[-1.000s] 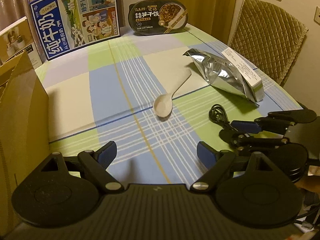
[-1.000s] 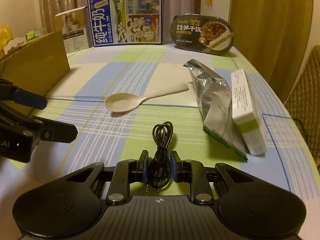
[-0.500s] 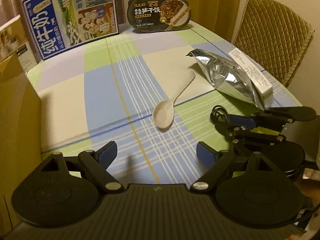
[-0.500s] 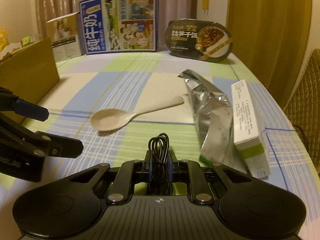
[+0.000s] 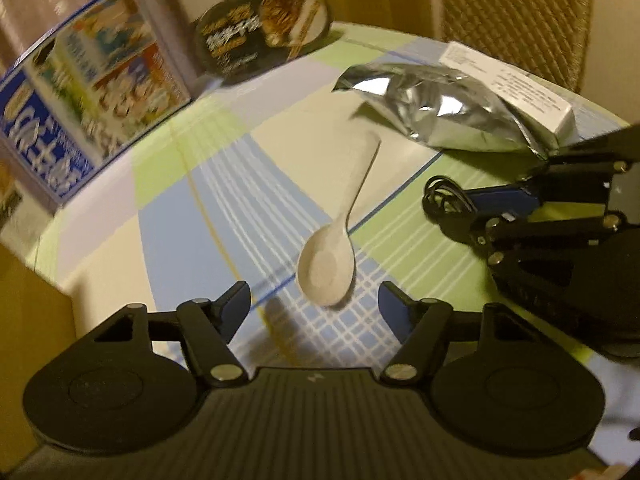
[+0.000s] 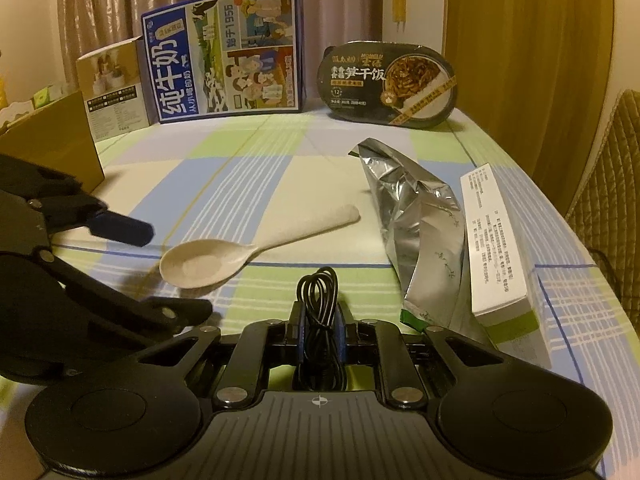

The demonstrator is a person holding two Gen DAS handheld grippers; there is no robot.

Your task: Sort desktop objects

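Observation:
A cream plastic spoon (image 5: 326, 268) lies on the checked tablecloth (image 5: 224, 216), bowl toward me. My left gripper (image 5: 314, 302) hovers low over it. Its jaws are closing, with the spoon's bowl just ahead of the gap and neither pad touching it. In the right wrist view the spoon (image 6: 200, 260) sits between the left gripper's fingers (image 6: 120, 226). My right gripper (image 6: 318, 320) is shut on a coiled black cable (image 6: 318, 292), whose loop sticks out past the pads. From the left wrist view that cable (image 5: 444, 196) shows just right of the spoon.
A silver foil pouch (image 6: 416, 220) and a long white box (image 6: 496, 240) lie at the right. At the back stand a blue milk carton box (image 6: 224, 52) and a black meal tub (image 6: 388, 84). A cardboard box (image 6: 52, 140) is at the left, a quilted chair (image 5: 516, 12) beyond the table.
My left gripper came forward and down onto the spoon, rolled, and its jaws narrowed. The right gripper closed fully on the cable and shifted slightly.

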